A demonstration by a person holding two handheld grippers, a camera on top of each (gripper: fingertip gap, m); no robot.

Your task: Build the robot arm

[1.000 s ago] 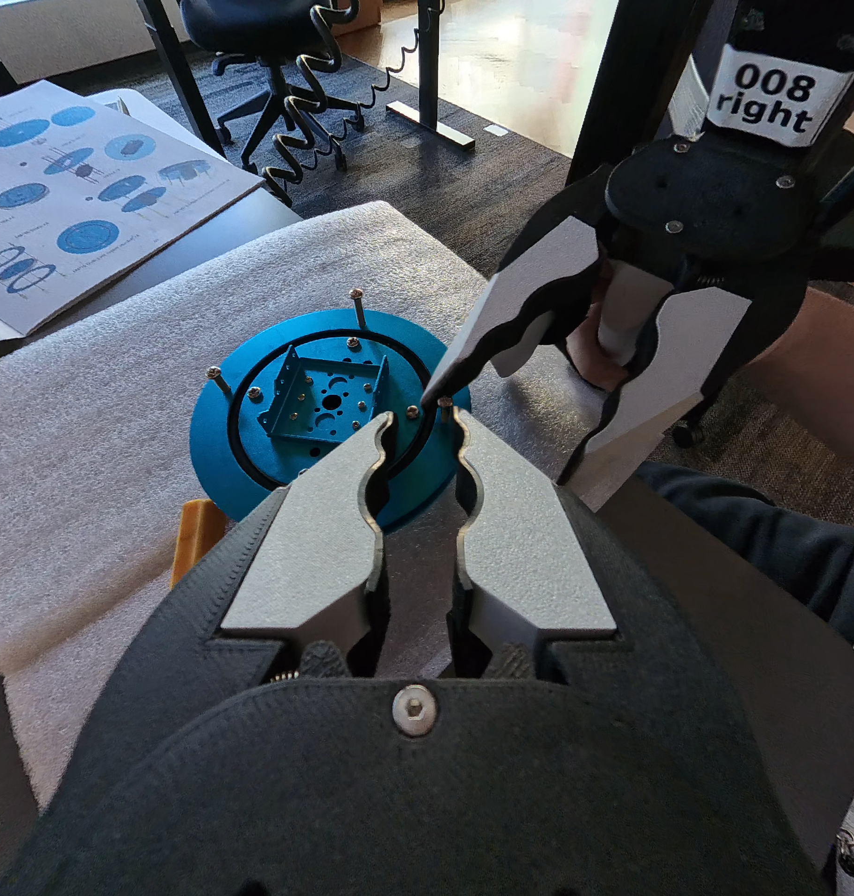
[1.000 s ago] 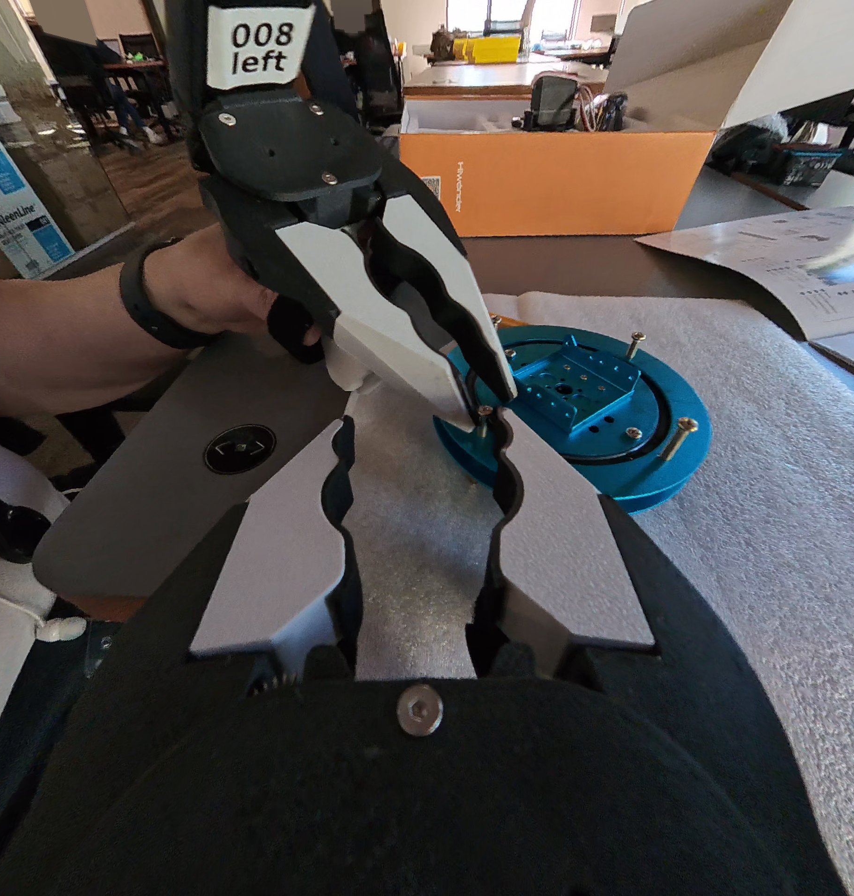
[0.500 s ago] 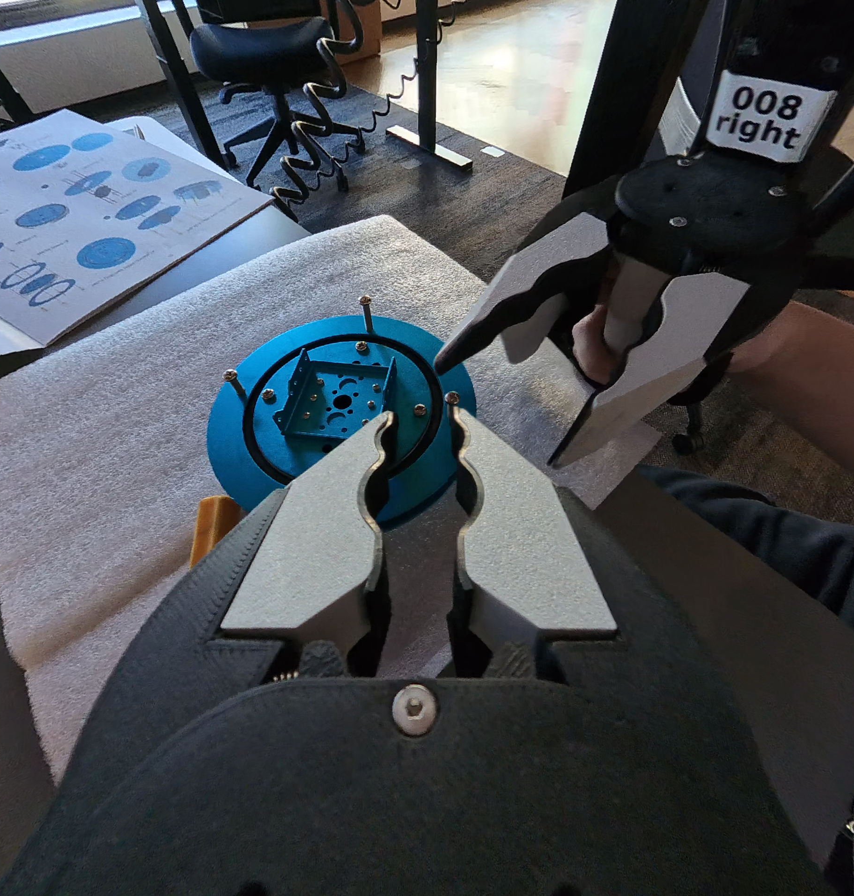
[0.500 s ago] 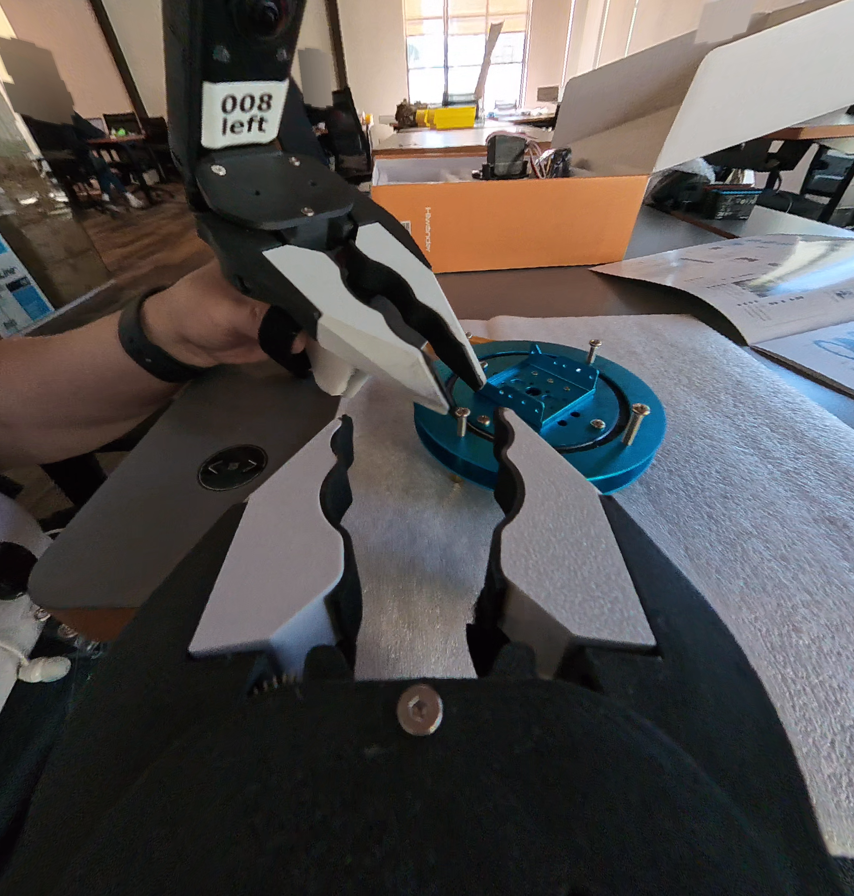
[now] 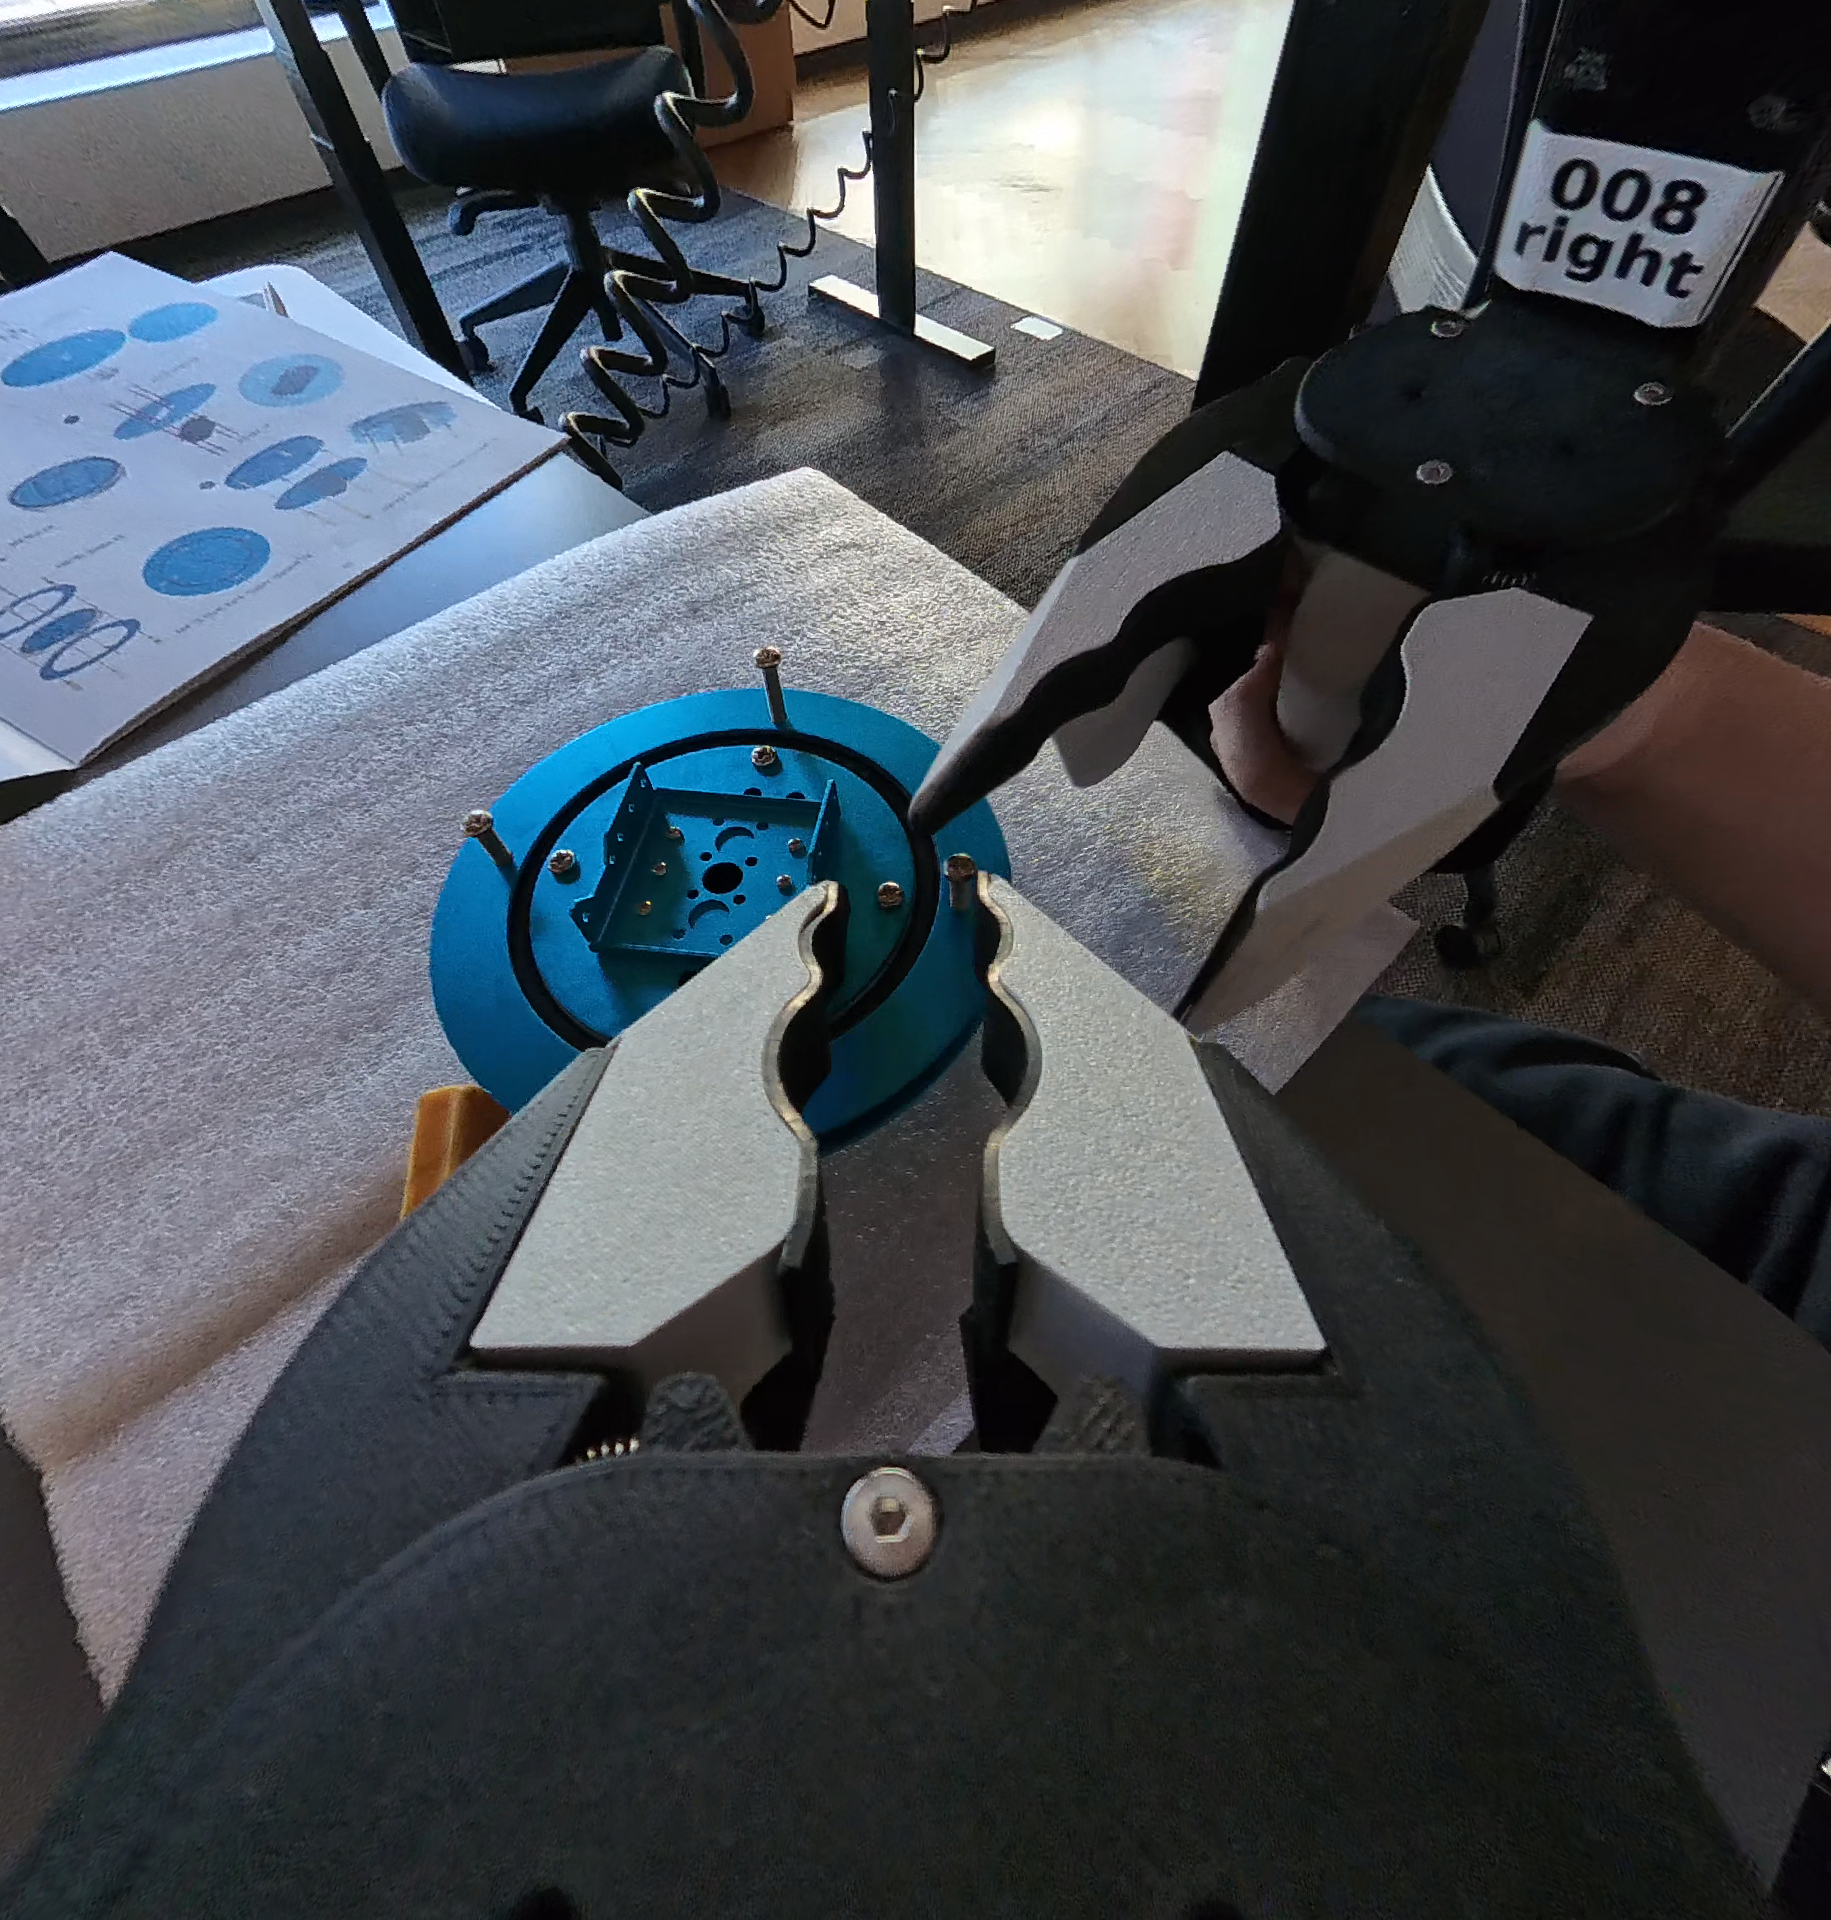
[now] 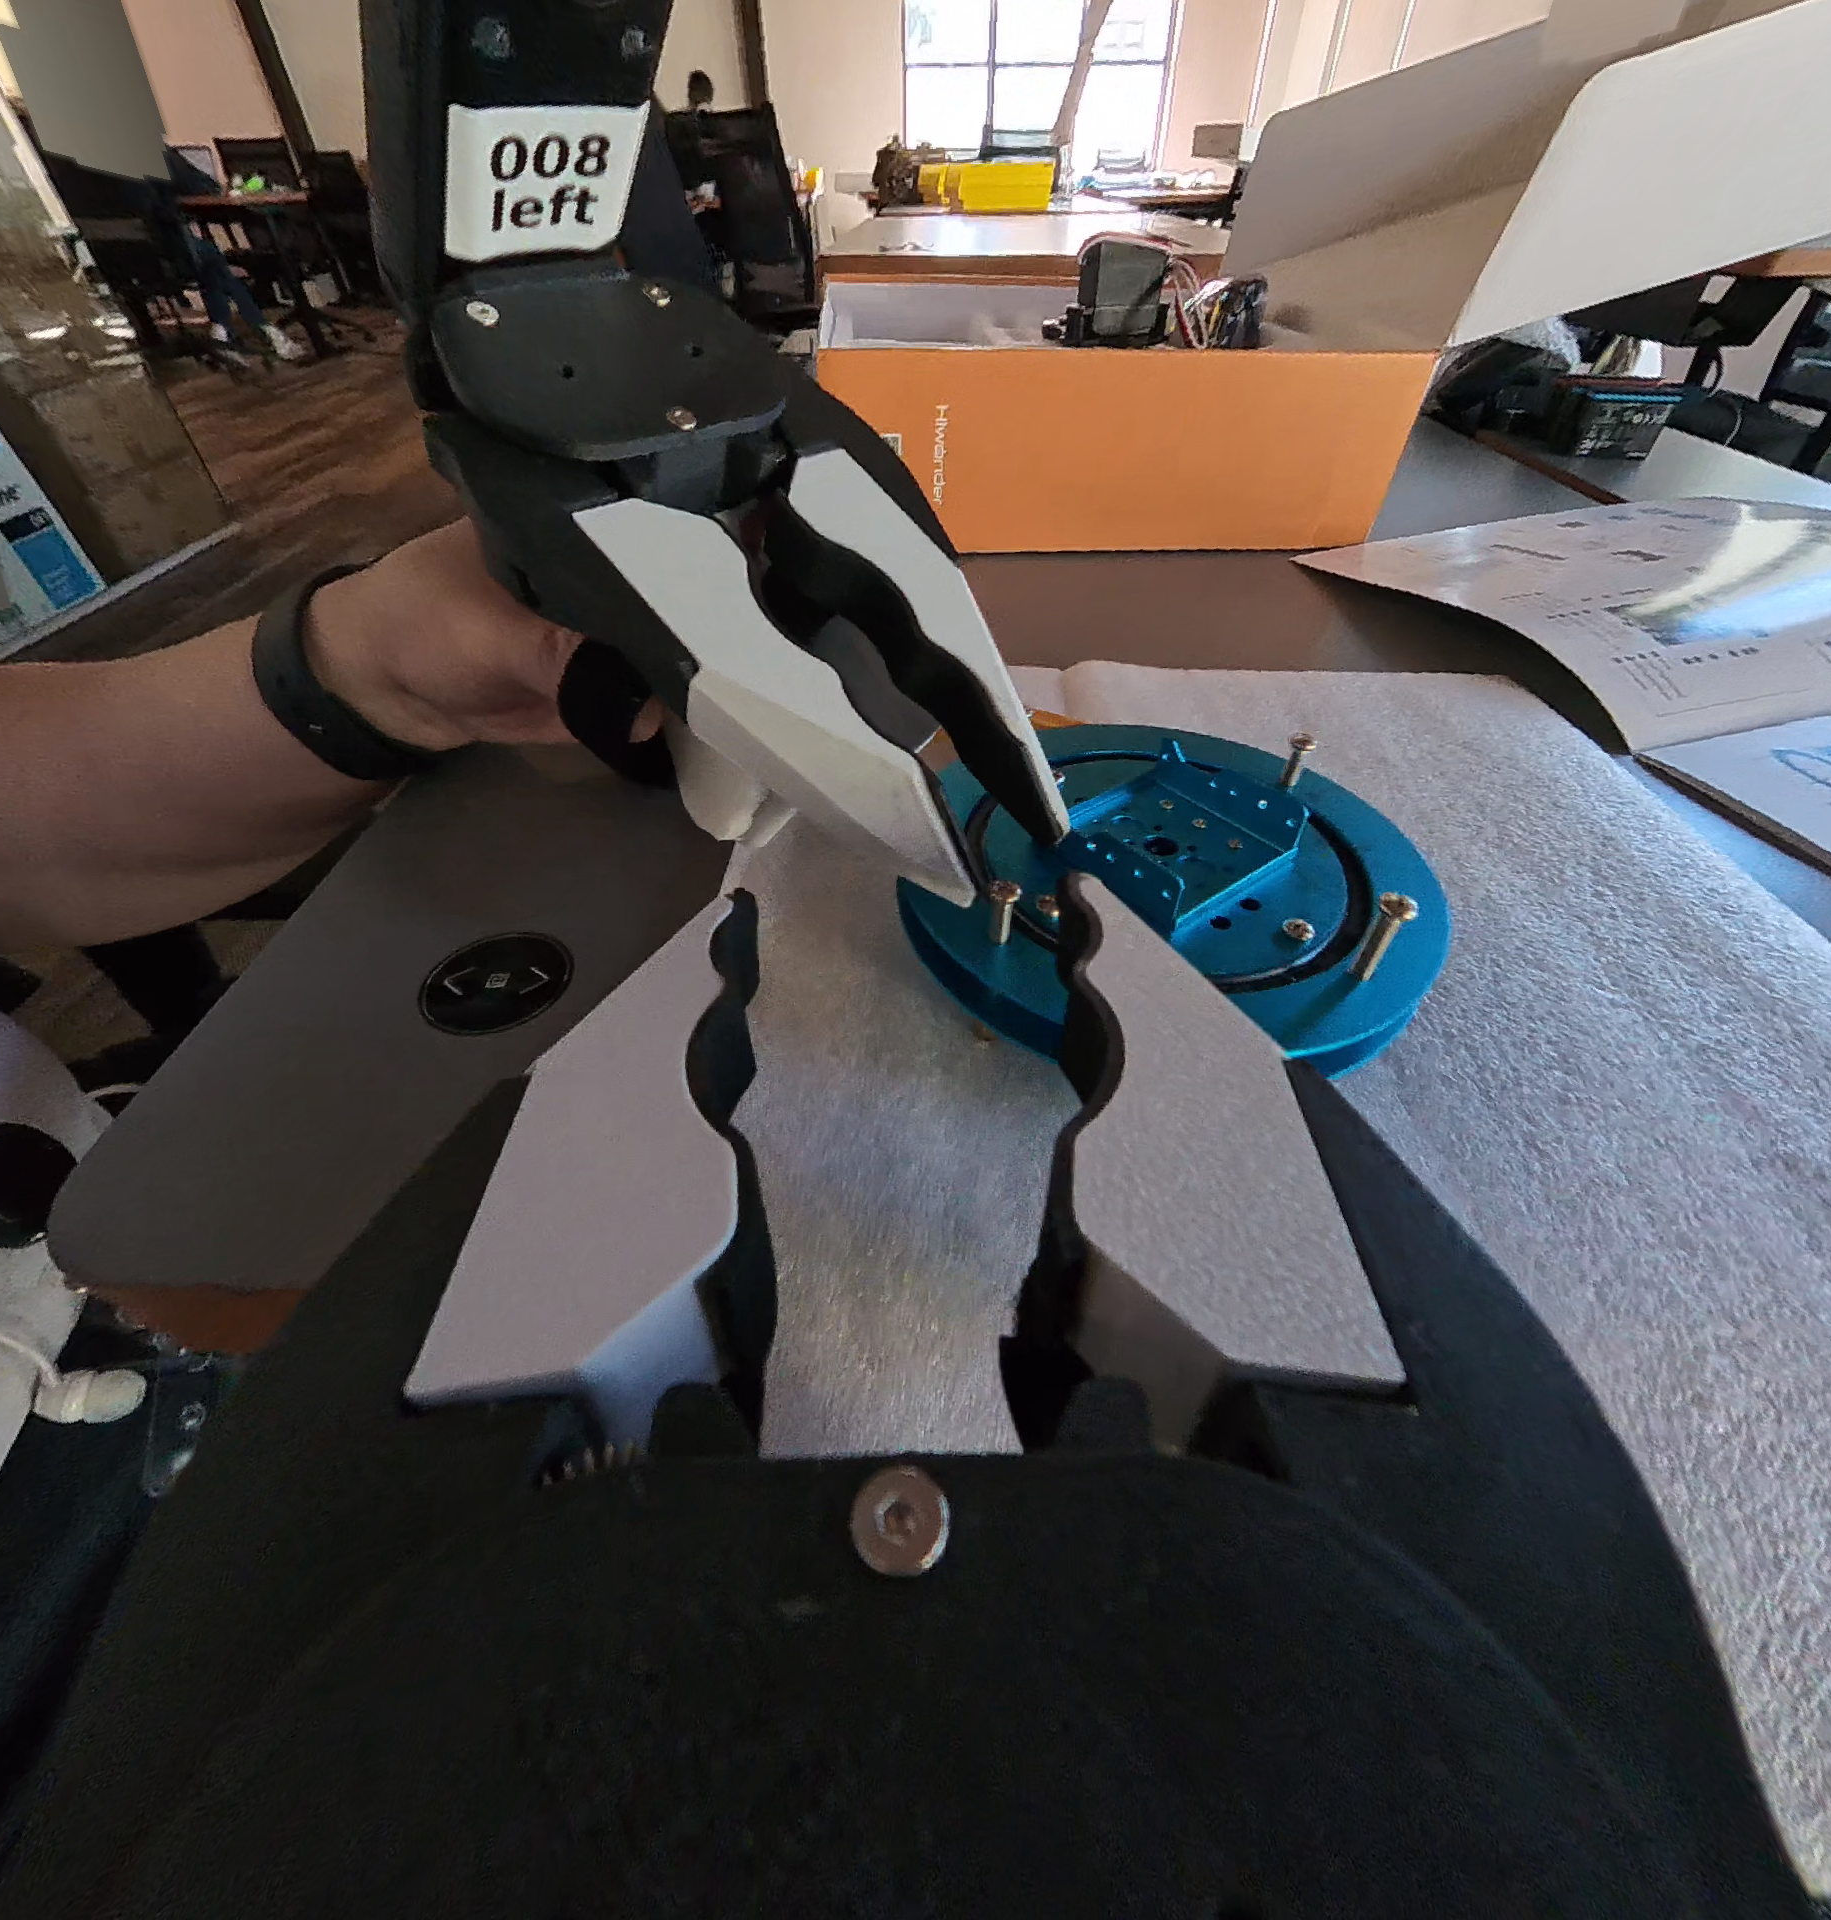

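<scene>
1. Your left gripper (image 5: 906, 894) is in the middle of the left wrist view. Its fingers (image 5: 682, 1122) are a little apart and hold nothing.
2. The tips of those fingers hang over the near edge of the blue disc (image 5: 495, 966), which lies in the middle of the frame.
3. One screw (image 5: 959, 878) stands up from the disc just beside the tip of the right-hand finger. You cannot tell if they touch.
4. Two more screws (image 5: 771, 681) stand up at the far edge and the left edge of the disc.
5. A small blue bracket (image 5: 713, 873) sits in the middle of the disc, inside a black ring (image 5: 537, 966).
6. The disc lies on a grey foam mat (image 5: 215, 935), and the mat lies on the dark surface (image 5: 1513, 1299).
7. Your right gripper (image 6: 900, 899) is in the middle of the right wrist view. Its fingers (image 6: 599, 1195) are wide apart and hold nothing.
8. Its right-hand finger tip is over the near edge of the disc (image 6: 1410, 935), close to a screw (image 6: 1002, 906).
9. A booklet (image 5: 163, 468) with blue pictures lies in the upper left of the left wrist view.
10. An orange box (image 6: 1129, 447) stands open at the top of the right wrist view.
11. A hand (image 6: 443, 655) with a black wristband holds the left gripper on the left side of the right wrist view.
</scene>
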